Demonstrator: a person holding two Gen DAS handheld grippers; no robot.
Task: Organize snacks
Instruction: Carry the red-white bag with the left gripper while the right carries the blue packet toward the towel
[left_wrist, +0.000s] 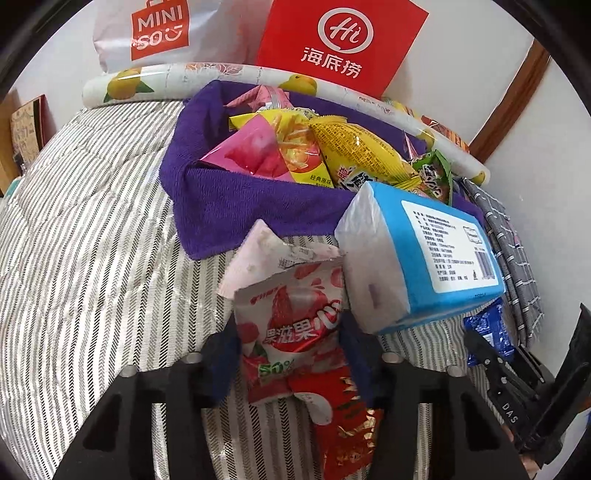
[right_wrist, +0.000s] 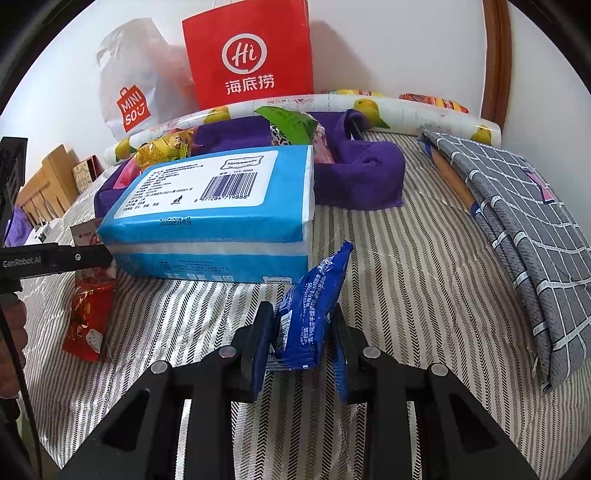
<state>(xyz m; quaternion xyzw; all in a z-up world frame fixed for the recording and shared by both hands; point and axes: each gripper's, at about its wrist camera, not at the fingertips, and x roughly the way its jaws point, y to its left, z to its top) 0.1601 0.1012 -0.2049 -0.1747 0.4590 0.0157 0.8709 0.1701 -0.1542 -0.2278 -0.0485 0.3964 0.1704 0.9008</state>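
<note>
Jaws pinch both packets: left gripper (left_wrist: 291, 354) a pink-and-red lychee snack pouch (left_wrist: 291, 325), right gripper (right_wrist: 301, 343) a crinkly blue foil packet (right_wrist: 314, 306); slippery film could slide free when lifted.

The tissue pack (left_wrist: 424, 254) covers the lower right of the purple towel (left_wrist: 221, 199) and part of the green snack bag (left_wrist: 436, 173). In the right wrist view, it hides most of the snack pile. The red paper bag (left_wrist: 340, 44) is cut off by the top edge. The tissue pack's small label print is illegible.
</note>
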